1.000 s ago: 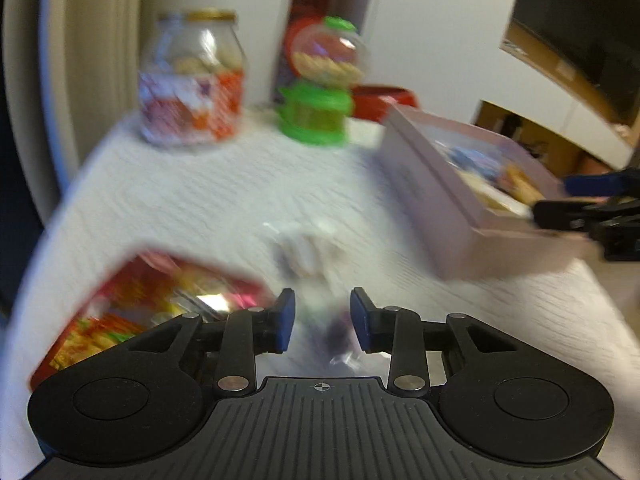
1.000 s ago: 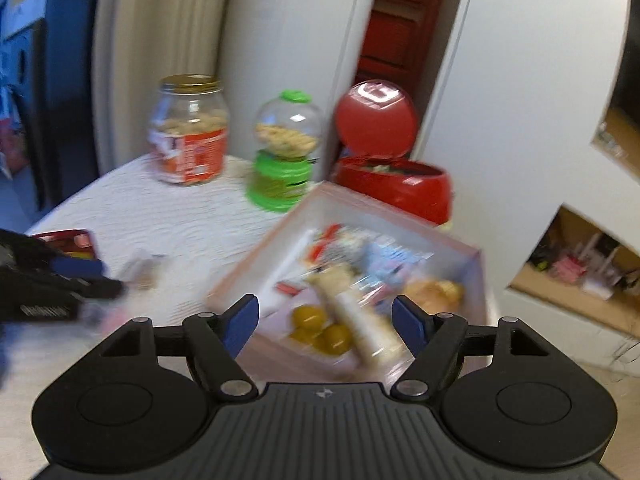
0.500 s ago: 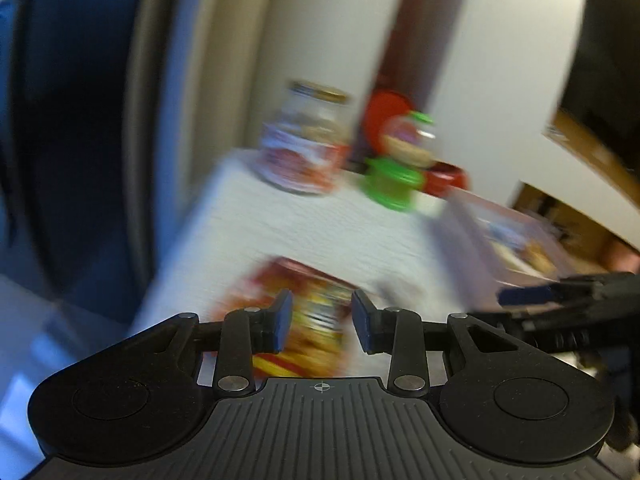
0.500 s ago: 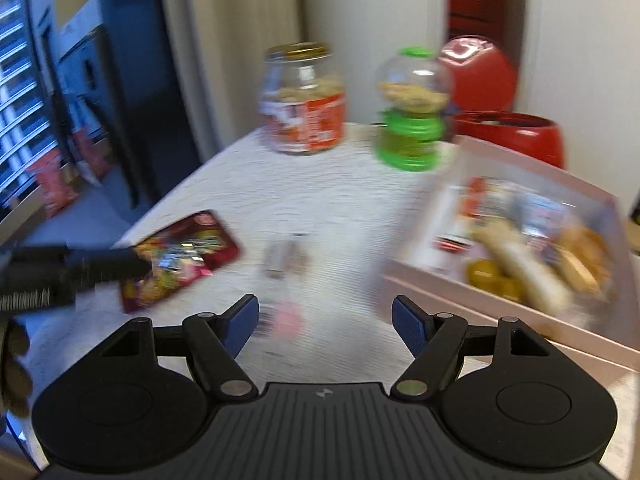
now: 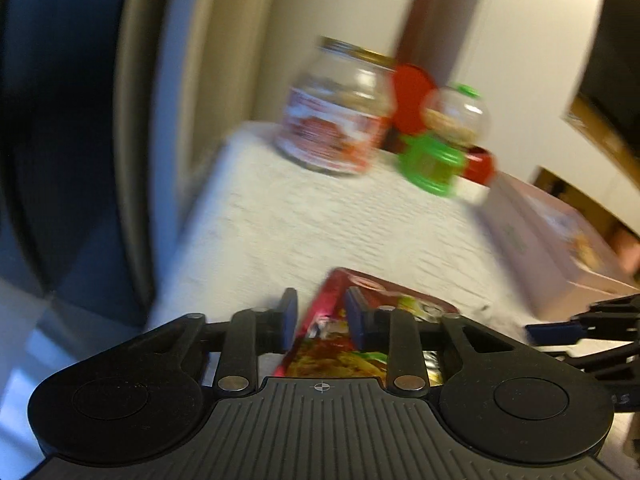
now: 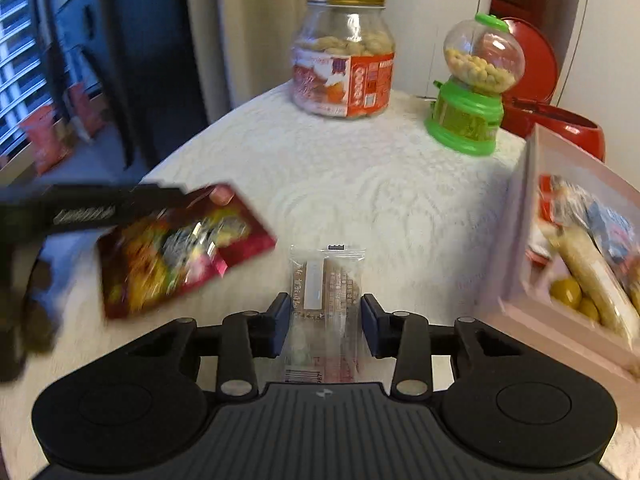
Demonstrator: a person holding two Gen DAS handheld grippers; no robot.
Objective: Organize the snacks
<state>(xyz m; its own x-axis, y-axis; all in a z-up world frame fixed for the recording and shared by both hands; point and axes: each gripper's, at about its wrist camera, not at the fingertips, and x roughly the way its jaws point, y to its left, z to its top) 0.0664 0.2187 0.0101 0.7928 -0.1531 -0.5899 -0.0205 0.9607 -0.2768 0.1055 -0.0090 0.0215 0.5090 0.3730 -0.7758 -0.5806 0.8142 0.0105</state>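
A red snack bag (image 5: 360,332) lies on the white table, its upper left corner between the open fingers of my left gripper (image 5: 320,316). In the right wrist view the bag (image 6: 180,248) sits at the left with the left gripper (image 6: 120,208) over its far edge. A clear-wrapped brown snack bar (image 6: 324,300) lies between the open fingers of my right gripper (image 6: 325,320), which hovers over it. The pink box (image 6: 520,300) at the right holds several snacks.
A glass jar with a gold lid (image 6: 344,56), a green candy dispenser (image 6: 472,92) and a red bowl with lid (image 6: 560,128) stand at the table's far edge. The table's left edge (image 5: 188,220) drops to a dark floor.
My left gripper swung left from the clear-wrapped bar to the red bag. My right gripper swung left from the pink box to over the bar.
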